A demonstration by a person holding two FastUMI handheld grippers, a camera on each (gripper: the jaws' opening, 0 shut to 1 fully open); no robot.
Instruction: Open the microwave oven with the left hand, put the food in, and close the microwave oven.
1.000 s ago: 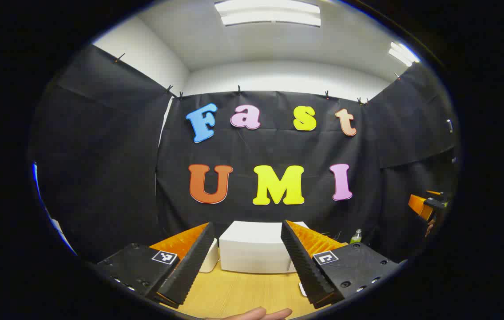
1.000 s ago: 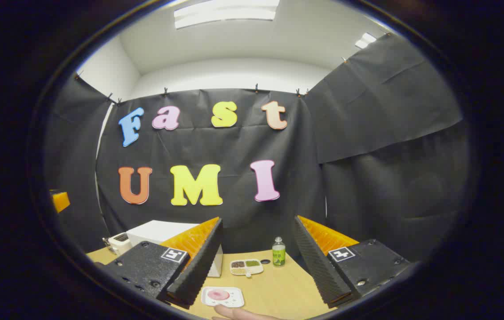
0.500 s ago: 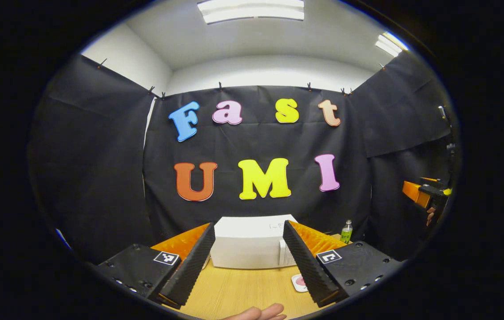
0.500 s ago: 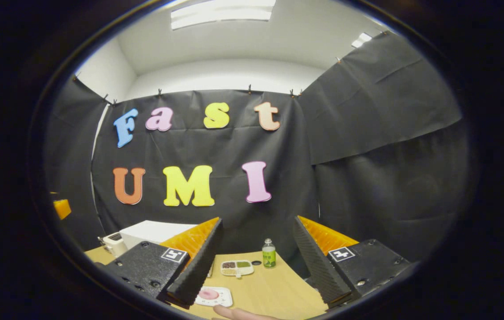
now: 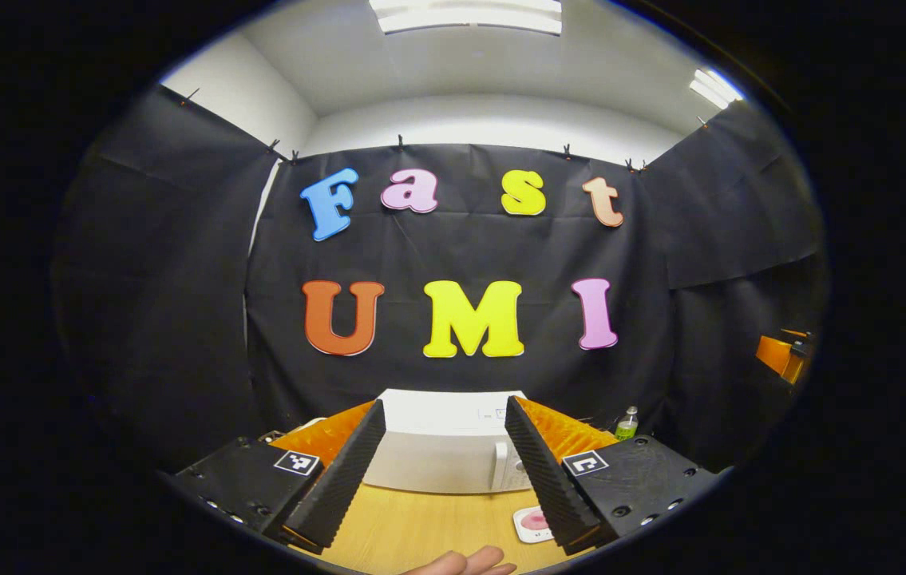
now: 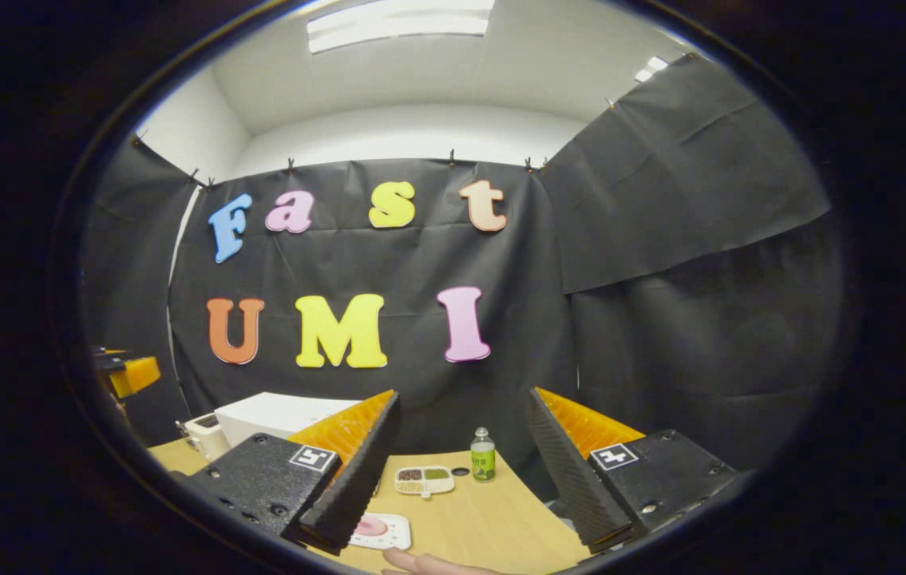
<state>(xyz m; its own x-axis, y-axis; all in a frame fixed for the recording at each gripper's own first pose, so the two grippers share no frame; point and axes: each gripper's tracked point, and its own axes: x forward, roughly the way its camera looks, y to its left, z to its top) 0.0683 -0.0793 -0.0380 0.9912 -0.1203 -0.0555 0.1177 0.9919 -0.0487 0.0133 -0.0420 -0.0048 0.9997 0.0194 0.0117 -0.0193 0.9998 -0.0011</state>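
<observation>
L gripper point(image 5: 438, 471) has its fingers spread wide w/ nothing between them, held above the light wooden table point(image 5: 421, 527) & facing the white box-shaped microwave oven point(image 5: 441, 447), door closed, at the table's far side. R gripper point(image 6: 460, 471) is likewise spread & empty; the white square plate w/ pink food point(image 6: 377, 529) lies on the table just by its left finger, w/ a small white divided tray point(image 6: 424, 478) & green-labelled clear bottle point(image 6: 483, 455) farther back.

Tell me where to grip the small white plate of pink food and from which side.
Grip the white plate by its bare rim, probably the near edge. It lies flat on the wooden table, so come in low from the front with the right gripper, one jaw over the rim and one under, clear of the pink food.
</observation>
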